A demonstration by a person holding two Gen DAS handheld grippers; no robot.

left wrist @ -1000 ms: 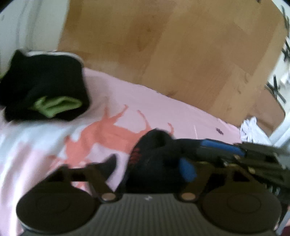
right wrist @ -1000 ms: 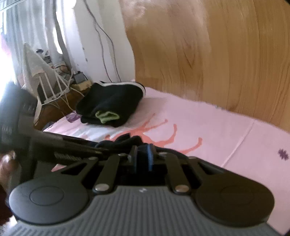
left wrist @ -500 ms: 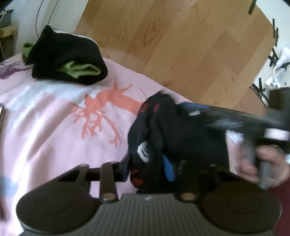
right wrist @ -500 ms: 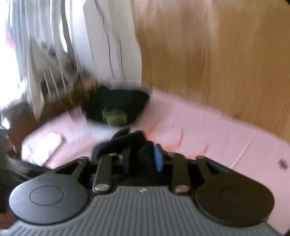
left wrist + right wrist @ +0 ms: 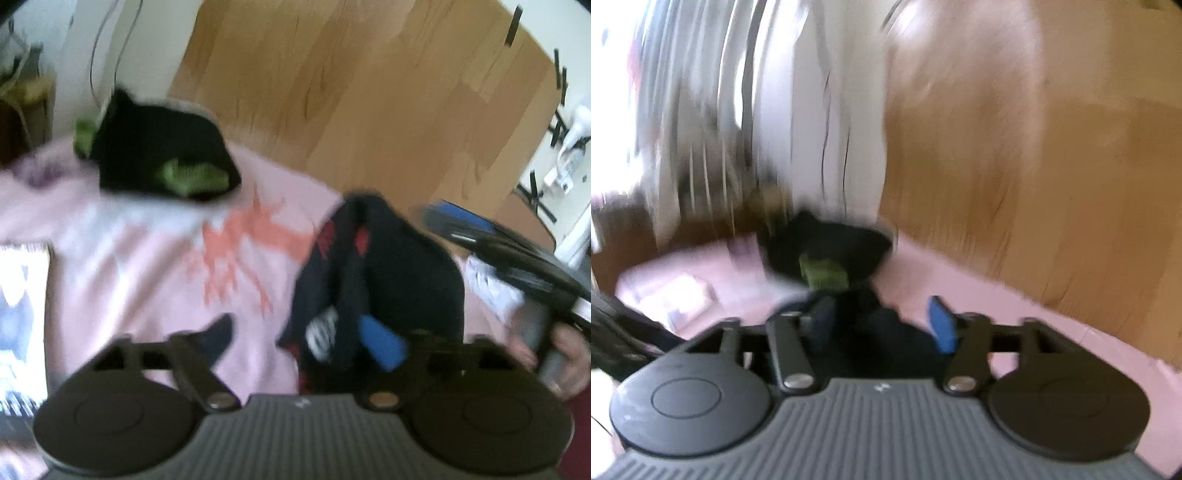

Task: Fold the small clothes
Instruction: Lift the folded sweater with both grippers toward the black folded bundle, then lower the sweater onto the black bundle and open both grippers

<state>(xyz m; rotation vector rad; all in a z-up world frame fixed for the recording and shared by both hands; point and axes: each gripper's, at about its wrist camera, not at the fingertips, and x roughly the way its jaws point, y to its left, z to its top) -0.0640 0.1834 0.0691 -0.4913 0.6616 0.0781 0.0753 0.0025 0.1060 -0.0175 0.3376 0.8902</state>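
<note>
Pink bedding (image 5: 122, 266) with a salmon branching print is spread across the lower half of both views, though heavy motion blur softens every edge, most of all in the right wrist view. A dark navy garment (image 5: 373, 273) with red and white markings is seen bunched up near the middle of the left wrist view, at the inner side of the left gripper (image 5: 306, 341). The jaws of that gripper have just been opening and stand wide apart: one blue pad (image 5: 380, 343) lies against the cloth, while the other finger (image 5: 218, 332) is clear of it over the bedding, so the garment is not clamped. Whether the cloth hangs on the pad or rests on the bed cannot be made out. The right gripper (image 5: 882, 321) also has jaws that have just been opening; they are parted, with dark cloth (image 5: 886, 339) lying between the blue pads, and no pressing on it can be seen. In the left wrist view that gripper's body (image 5: 517, 258) is cut off at the frame's edge, with part of a hand (image 5: 565, 362) on its handle. A folded black item with green trim (image 5: 162, 155) sits at the far end of the bedding, well apart from the navy garment. Wooden panelling (image 5: 369, 92) fills the background. A flat, pale object (image 5: 22, 295) at the left edge is too smeared to identify.
</note>
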